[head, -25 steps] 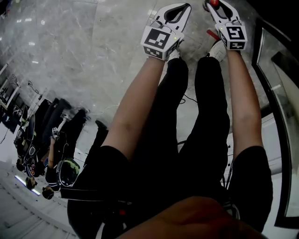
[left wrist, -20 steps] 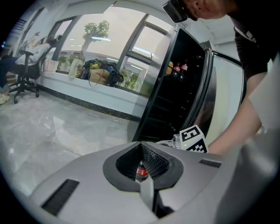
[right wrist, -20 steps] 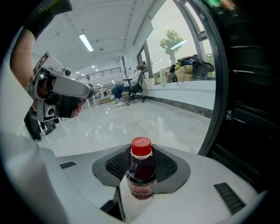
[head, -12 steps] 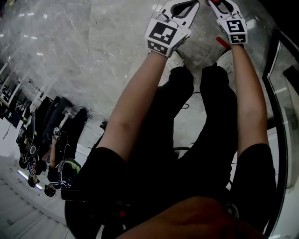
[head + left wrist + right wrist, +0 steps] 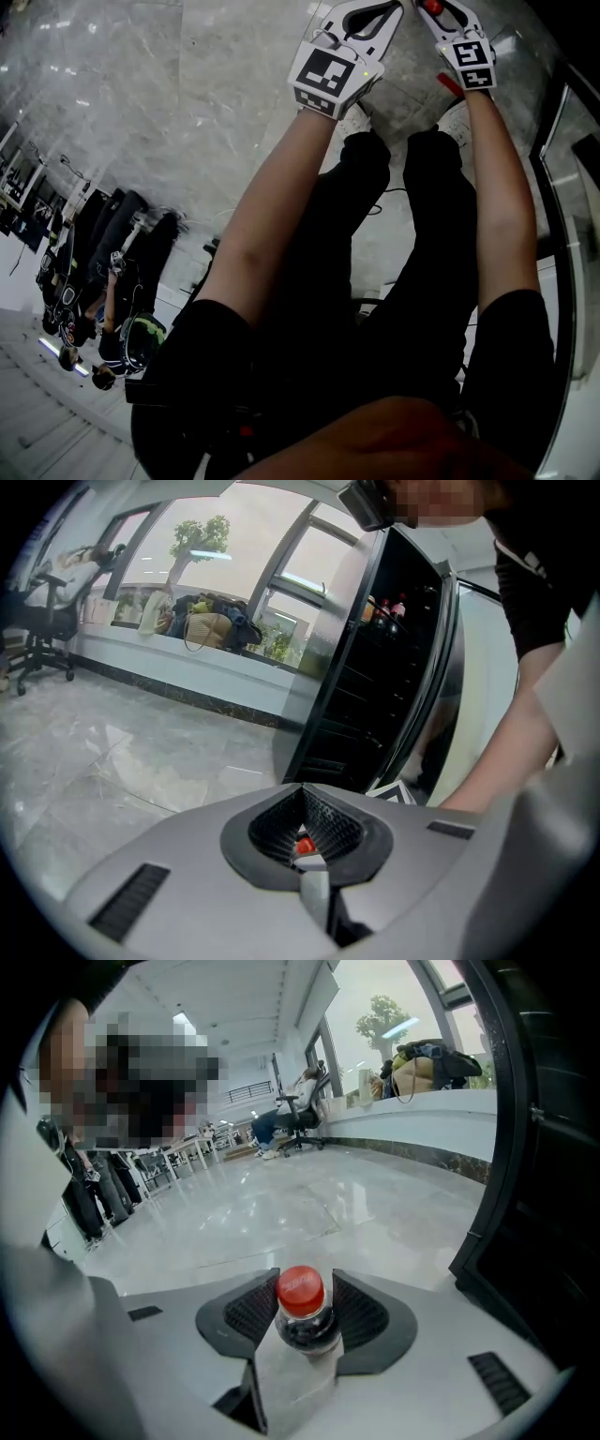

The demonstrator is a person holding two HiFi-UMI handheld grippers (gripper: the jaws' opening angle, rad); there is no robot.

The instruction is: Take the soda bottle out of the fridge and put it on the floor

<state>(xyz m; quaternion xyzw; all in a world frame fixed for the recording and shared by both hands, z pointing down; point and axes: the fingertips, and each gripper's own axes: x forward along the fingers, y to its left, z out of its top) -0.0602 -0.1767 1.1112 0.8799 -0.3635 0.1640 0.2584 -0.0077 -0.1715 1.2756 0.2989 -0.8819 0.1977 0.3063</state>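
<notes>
The head camera looks steeply down on the left gripper (image 5: 394,7) and right gripper (image 5: 434,7). Each gripper camera looks closely along its own jaws, and both share the floor (image 5: 112,761) (image 5: 281,1204) ahead.

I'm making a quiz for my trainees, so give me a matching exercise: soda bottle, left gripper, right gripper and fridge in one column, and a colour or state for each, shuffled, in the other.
1 soda bottle
2 left gripper
3 right gripper
4 fridge

A black
B shut, empty
C red-capped
D shut on the bottle's neck

Pairs: 1-C, 2-B, 3-D, 4-A
</notes>
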